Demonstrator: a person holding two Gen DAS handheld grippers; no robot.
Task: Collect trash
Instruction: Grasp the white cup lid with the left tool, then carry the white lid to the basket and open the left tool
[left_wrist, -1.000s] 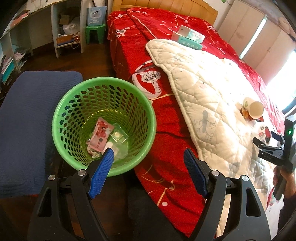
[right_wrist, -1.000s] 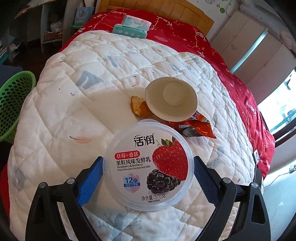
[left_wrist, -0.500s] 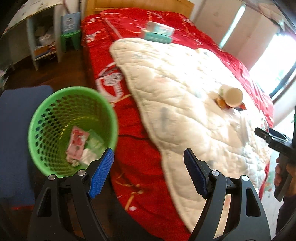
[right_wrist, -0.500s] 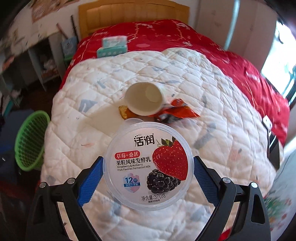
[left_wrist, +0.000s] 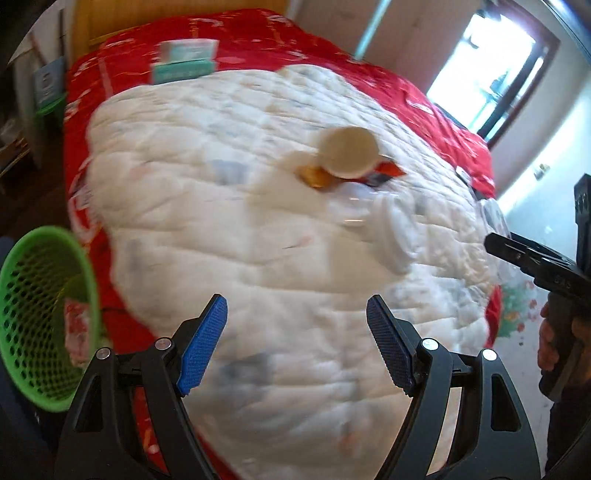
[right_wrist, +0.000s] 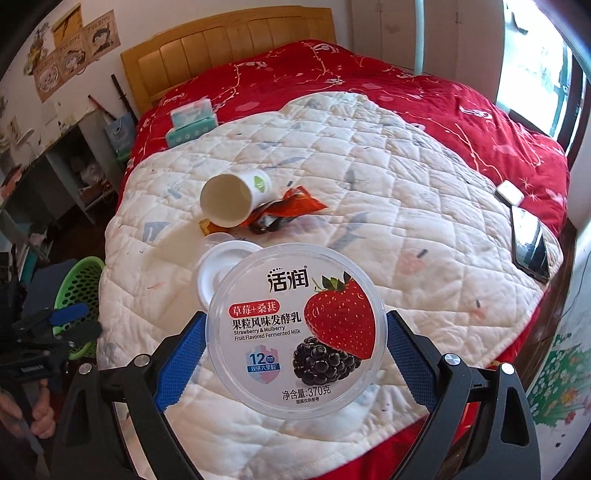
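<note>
My right gripper (right_wrist: 295, 328) is shut on a round strawberry-and-mulberry yogurt tub (right_wrist: 288, 295), held above the white quilt (right_wrist: 388, 166). Beyond it on the quilt lie a tipped paper cup (right_wrist: 231, 199), an orange snack wrapper (right_wrist: 295, 206) and a white plastic lid (right_wrist: 221, 269). My left gripper (left_wrist: 297, 343) hangs open and empty over the quilt's near part, with the cup (left_wrist: 349, 151), wrapper (left_wrist: 384, 173) and lid (left_wrist: 391, 232) ahead of it. The green mesh basket (left_wrist: 22, 295) stands on the floor at its left, with wrappers inside.
A red bedspread (right_wrist: 461, 110) covers the bed under the quilt. Tissue packs (right_wrist: 192, 122) lie near the wooden headboard (right_wrist: 229, 40). A phone (right_wrist: 530, 247) and a small white box (right_wrist: 509, 194) rest at the quilt's right edge. Shelves (right_wrist: 66, 177) stand beyond the basket.
My left gripper swung away from above the basket to over the quilt, still open. My right gripper rose and rolled with the yogurt tub, uncovering the white lid beneath it.
</note>
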